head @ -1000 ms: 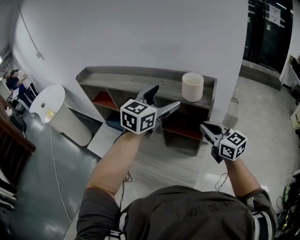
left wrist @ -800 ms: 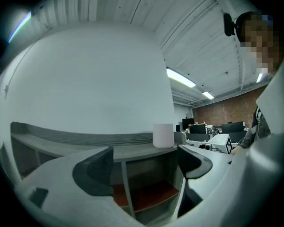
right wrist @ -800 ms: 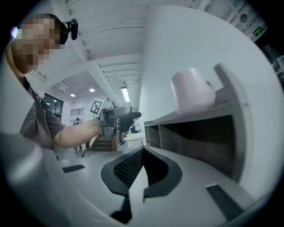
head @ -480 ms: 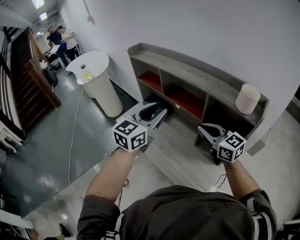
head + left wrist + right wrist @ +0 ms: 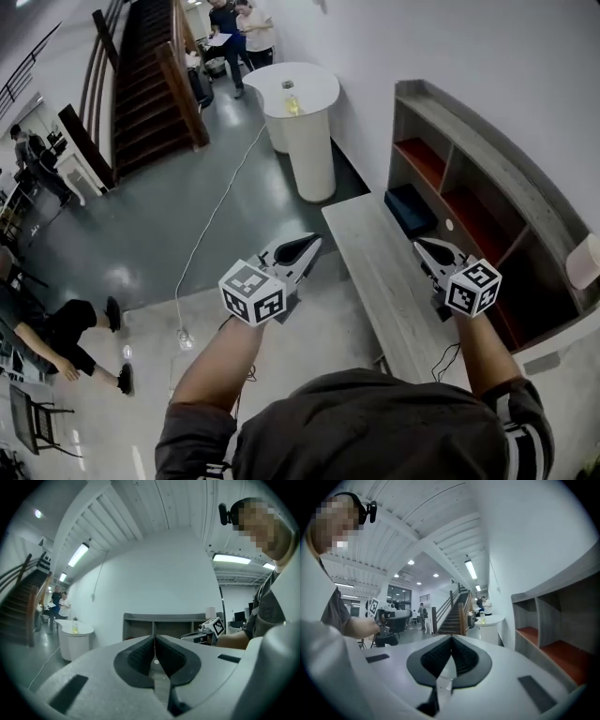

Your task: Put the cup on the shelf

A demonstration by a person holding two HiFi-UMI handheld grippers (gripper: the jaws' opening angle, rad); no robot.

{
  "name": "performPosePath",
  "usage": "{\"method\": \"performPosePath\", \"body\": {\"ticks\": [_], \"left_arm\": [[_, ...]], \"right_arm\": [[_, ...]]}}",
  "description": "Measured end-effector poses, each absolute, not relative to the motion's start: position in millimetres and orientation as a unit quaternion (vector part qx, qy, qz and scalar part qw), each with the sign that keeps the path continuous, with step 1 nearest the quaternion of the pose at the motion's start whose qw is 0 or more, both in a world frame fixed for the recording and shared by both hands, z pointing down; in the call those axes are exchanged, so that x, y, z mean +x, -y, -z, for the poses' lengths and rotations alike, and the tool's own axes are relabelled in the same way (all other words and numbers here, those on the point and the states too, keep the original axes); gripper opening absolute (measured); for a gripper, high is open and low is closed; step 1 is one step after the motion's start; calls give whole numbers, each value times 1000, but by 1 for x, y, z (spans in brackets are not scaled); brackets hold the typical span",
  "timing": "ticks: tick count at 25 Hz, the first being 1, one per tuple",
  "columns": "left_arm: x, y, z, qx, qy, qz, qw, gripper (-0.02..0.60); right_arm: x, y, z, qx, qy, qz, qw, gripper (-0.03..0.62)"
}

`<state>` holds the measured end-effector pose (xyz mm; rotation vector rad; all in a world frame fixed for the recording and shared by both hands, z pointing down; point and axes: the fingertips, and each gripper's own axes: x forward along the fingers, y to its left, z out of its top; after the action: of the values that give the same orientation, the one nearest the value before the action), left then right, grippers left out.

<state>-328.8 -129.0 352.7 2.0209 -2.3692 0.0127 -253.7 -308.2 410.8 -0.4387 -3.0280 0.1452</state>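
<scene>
Seems to be past the placing step already: finds the cup point(image 5: 587, 261) at the far right edge of the head view, upright on the top board of the shelf point(image 5: 487, 164) and touched by no gripper. Holds nothing in the left gripper point(image 5: 302, 246), with the jaws pressed together pad against pad and only open room in front of them. Holds nothing in the right gripper point(image 5: 424, 247) either, with the jaws closed on themselves in the same way. Carries both grippers near the body, above the low grey bench point(image 5: 370, 253) and the floor beside it, well apart from the cup and to the left of it. Points them away from the cup, more toward the round white table point(image 5: 302, 84) and the stairs point(image 5: 141, 75) at the far left. Judging from this, calls for no new grip, only for staying clear of the shelf. If a correction is wanted after all, needs first a turn back to the right, then an opening of one gripper wide enough for the body of the cup, then a slow approach from the near side without pushing the cup along the board. Cannot tell how close to the end of the board the cup stands, being cut by the border of the head view.
</scene>
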Motion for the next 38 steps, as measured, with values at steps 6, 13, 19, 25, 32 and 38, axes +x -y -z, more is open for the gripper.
{"method": "performPosePath", "body": {"ticks": [6,13,19,25,32,38], "left_arm": [[-355,6,-372,598,801,3,29,6],[-371,-120,-402,542,838,17,50,6],[-380,-199,-437,498,864,21,68,6],[-384,-249,-470,459,883,38,86,6],[-381,-263,-497,438,892,50,98,6],[-378,-257,-506,441,889,65,106,6]], "right_arm": [[-314,215,-406,-198,979,-34,40,-8],[-363,87,-418,-267,962,-32,48,-8],[-386,-5,-442,-321,945,-30,62,-8],[-397,-61,-467,-352,932,-24,80,-8],[-395,-69,-492,-352,931,-20,94,-8],[-389,-61,-502,-342,934,-25,99,-9]]}}
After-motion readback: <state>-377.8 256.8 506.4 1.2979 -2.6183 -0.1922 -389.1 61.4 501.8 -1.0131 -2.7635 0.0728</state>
